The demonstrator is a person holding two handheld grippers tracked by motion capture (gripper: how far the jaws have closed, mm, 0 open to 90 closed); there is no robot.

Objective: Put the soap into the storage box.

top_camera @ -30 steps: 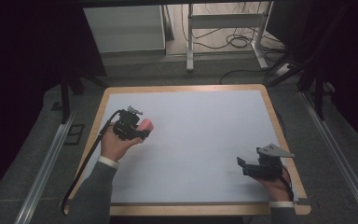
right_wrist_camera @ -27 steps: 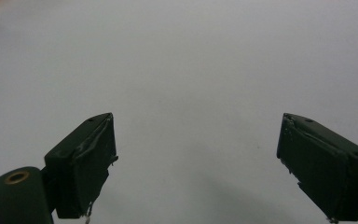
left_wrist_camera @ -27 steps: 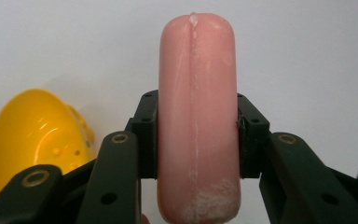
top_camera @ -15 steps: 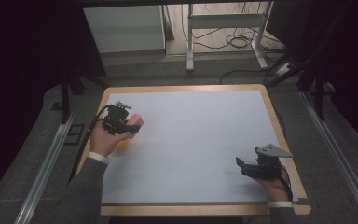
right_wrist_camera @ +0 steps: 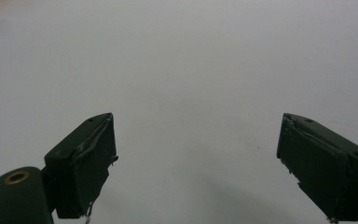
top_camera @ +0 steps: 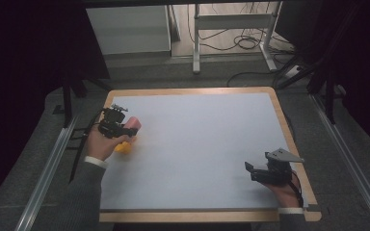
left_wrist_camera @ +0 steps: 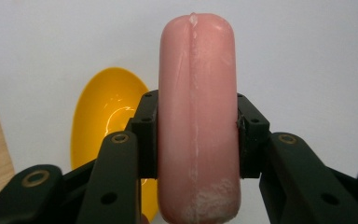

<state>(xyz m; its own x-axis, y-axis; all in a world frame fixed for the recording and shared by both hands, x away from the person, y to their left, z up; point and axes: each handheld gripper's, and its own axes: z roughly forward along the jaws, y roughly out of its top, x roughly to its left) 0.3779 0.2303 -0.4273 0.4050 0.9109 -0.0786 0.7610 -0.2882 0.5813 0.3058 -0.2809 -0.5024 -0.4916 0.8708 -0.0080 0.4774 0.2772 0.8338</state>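
My left gripper point(top_camera: 125, 129) is shut on a pink sausage-shaped piece point(left_wrist_camera: 196, 116), which stands lengthwise between the two black jaws in the left gripper view. The same pink piece point(top_camera: 133, 123) shows at the table's left side in the high view. A yellow bowl-like piece point(left_wrist_camera: 105, 116) lies on the white surface just below and left of it, and that yellow piece point(top_camera: 124, 145) sits beside the left hand. My right gripper point(top_camera: 250, 171) rests near the front right corner, open, with nothing between its fingers point(right_wrist_camera: 81, 163).
A white mat point(top_camera: 207, 144) covers the wooden-edged table point(top_camera: 289, 130). Metal rails run along both sides on the floor. A desk frame and cables point(top_camera: 236, 38) lie beyond the far edge.
The left hand has drawn back toward the table's left edge with the pink piece, and the yellow piece now shows under it. The right gripper has stayed put.
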